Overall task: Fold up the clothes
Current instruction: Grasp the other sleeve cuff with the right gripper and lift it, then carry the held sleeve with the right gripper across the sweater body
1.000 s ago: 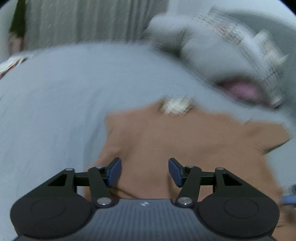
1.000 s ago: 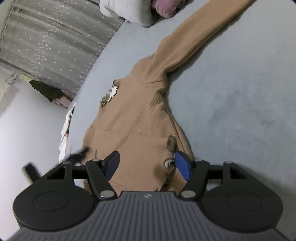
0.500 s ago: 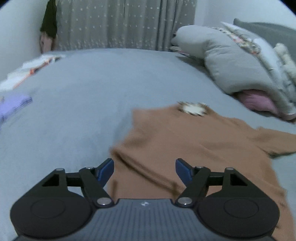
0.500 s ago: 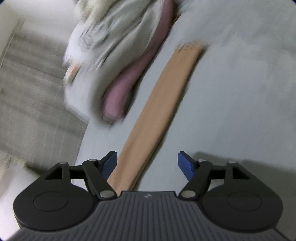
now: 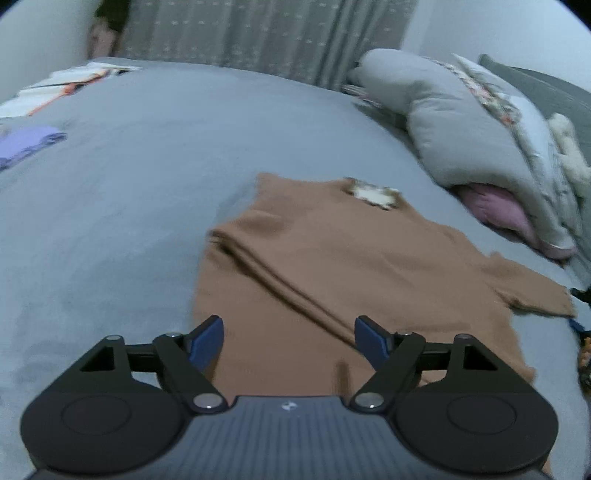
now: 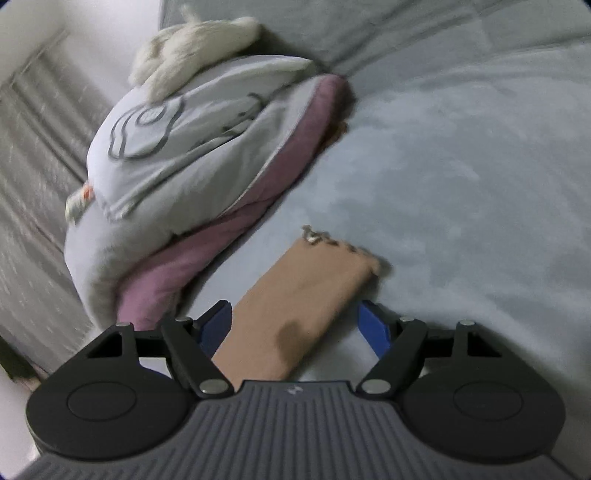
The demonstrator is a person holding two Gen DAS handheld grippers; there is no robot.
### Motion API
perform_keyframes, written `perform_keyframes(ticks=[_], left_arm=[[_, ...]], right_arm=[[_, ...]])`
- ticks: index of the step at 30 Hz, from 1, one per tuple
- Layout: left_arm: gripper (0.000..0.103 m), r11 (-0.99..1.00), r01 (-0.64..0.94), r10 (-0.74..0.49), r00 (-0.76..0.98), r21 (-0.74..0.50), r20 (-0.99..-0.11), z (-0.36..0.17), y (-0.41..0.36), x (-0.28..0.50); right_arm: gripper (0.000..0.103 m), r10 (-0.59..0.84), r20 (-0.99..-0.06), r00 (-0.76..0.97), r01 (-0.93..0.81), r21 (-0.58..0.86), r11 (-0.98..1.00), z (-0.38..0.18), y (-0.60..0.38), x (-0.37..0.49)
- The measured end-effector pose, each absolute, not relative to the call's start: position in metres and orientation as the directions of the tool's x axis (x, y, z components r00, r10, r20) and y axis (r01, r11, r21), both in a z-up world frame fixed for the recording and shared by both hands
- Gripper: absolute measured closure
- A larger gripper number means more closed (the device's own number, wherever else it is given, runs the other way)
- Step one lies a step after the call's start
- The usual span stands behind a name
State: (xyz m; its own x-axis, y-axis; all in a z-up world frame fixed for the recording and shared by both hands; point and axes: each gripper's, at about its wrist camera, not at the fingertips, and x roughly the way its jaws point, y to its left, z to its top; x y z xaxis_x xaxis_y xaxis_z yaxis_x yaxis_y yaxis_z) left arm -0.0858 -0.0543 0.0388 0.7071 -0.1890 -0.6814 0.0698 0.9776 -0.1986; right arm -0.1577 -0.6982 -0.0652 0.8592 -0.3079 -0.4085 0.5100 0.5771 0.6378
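Well, ribbed brown sweater (image 5: pixel 332 266) (flat, rumpled)

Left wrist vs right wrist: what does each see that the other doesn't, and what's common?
Left wrist only: the brown sweater's body spread flat with one sleeve folded across it, its pale neck label, a purple garment, papers at the far bed edge, and the left gripper opening above the hem with nothing between its pads.

Right wrist only: the sleeve cuff with its dark trim, a white plush toy, and the right gripper closing astride that sleeve, not yet pinching.

Both: the grey bedsheet, the grey-and-pink pillow, the curtain.
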Motion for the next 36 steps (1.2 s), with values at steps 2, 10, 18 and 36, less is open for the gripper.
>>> perform_keyframes(ticks=[2,10,18,36], left_arm=[[0.022,0.977,0.037,-0.173,0.706,-0.208,-0.687,0.039,-0.047,-0.083],[0.018,0.983,-0.021,-0.12,0.674,-0.181,-0.729,0.034,-0.034,-0.074],[0.017,0.991,-0.034,-0.078,0.641,-0.129,-0.764,0.029,-0.025,-0.071],[0.009,0.978,-0.057,-0.12,0.629,-0.2,-0.768,0.042,-0.001,-0.082]], right_arm=[[0.097,-0.265,-0.376,0.888,0.458,0.668,0.587,-0.067,-0.703,-0.153],[0.097,-0.298,-0.278,0.913,0.405,0.706,0.581,-0.046,-0.695,-0.17],[0.097,-0.313,-0.235,0.92,0.384,0.699,0.603,-0.017,-0.68,-0.172],[0.096,0.199,-0.094,0.975,-0.155,0.348,0.924,0.125,-0.497,-0.185]])
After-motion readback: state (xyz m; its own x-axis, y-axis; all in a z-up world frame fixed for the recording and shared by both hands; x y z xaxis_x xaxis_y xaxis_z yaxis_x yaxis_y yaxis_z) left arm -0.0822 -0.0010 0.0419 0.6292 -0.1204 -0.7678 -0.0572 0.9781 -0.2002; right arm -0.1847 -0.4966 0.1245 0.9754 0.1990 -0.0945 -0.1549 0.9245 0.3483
